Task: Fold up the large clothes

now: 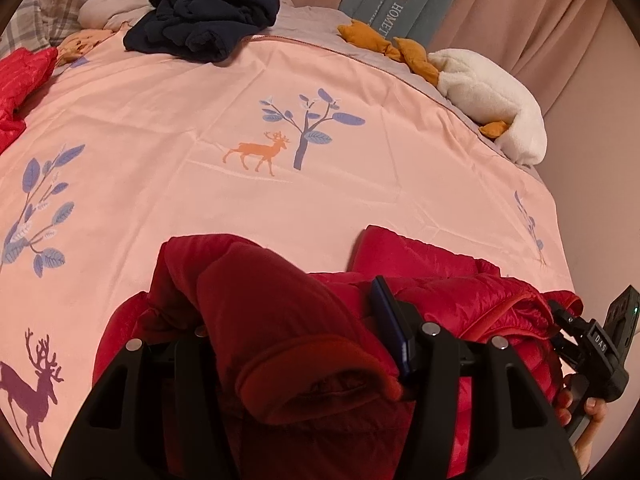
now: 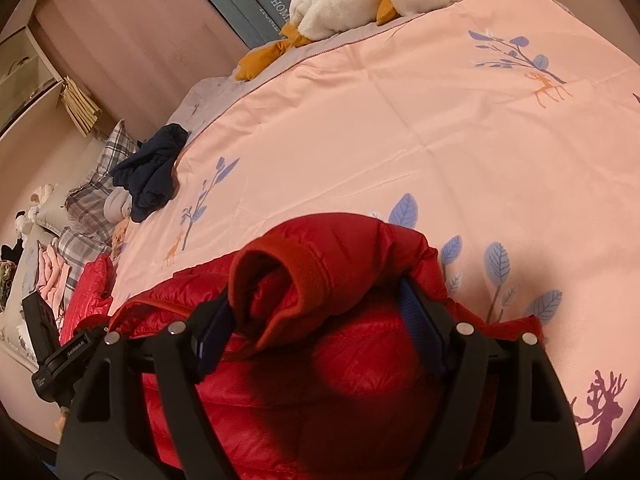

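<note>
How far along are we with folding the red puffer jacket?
Early. Nothing looks folded: the red puffer jacket lies bunched on the pink duvet. In hand: the left gripper and right gripper each hold a sleeve cuff. Left: the folds, plus the navy garment.

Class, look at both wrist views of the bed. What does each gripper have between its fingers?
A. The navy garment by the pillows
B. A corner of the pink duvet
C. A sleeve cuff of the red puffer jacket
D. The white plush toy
C: the left gripper and the right gripper each have a cuffed sleeve of the red puffer jacket between their fingers.
</note>
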Demonstrator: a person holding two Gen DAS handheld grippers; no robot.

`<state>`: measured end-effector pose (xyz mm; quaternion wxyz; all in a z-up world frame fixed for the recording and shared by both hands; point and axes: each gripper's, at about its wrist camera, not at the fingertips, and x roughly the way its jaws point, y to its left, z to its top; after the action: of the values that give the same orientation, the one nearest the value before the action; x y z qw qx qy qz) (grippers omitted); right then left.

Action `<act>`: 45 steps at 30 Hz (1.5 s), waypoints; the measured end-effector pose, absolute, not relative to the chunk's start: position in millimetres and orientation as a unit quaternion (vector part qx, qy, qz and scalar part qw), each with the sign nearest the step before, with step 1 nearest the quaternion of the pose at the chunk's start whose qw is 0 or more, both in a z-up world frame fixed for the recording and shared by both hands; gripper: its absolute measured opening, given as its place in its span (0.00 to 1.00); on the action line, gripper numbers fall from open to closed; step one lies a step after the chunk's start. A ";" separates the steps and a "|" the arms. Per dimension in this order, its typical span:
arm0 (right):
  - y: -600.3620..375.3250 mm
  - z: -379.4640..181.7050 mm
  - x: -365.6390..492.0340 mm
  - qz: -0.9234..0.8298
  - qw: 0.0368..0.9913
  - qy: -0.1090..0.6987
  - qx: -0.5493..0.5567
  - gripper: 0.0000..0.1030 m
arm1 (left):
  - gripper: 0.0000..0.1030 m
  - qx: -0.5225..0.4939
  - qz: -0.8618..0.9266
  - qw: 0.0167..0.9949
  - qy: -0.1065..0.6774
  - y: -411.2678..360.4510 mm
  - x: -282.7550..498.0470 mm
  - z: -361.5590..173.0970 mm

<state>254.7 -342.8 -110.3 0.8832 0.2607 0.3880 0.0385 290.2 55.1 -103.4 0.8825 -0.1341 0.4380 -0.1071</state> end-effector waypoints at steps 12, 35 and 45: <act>-344.4 -83.4 236.7 0.041 0.900 0.348 0.260 0.79 | 0.65 -0.154 -0.132 0.893 0.402 66.3 269.5 -73.6; -299.9 -70.2 247.9 0.034 0.924 0.357 0.135 0.80 | 0.92 -0.090 -0.099 0.908 0.398 47.6 283.6 -76.5; -309.5 -124.2 279.5 0.021 0.897 0.412 0.159 0.80 | 0.93 -0.038 -0.088 0.891 0.444 33.4 311.5 -123.4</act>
<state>279.6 -309.4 -124.2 0.8970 0.1591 0.4119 0.0207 311.5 33.3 -123.4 0.8911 -0.0376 0.4436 -0.0878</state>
